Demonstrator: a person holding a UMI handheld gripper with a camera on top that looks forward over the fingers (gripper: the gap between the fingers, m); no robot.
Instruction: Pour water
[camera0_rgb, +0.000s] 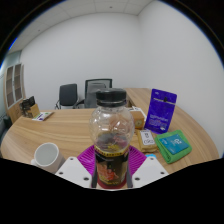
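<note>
The tool (111, 172) is closed on a clear bottle (111, 140) with a black cap, both magenta pads (84, 159) pressing its lower sides, holding it upright above the wooden tabletop (60, 128). A white cup (46, 155) stands just beside the fingers; a green box (173, 147) and a purple packet (160, 111) lie opposite.

I count one gripper (112, 172) with two fingers, and one pink pad on each. I see one clear bottle (111, 133) with a black cap. I see one white cup (46, 155) on one wooden table (70, 125). There is one green box (173, 146) and one purple bag (160, 110). Behind the table I count two chairs (84, 94). I see one shelf (12, 85) by the wall.
</note>
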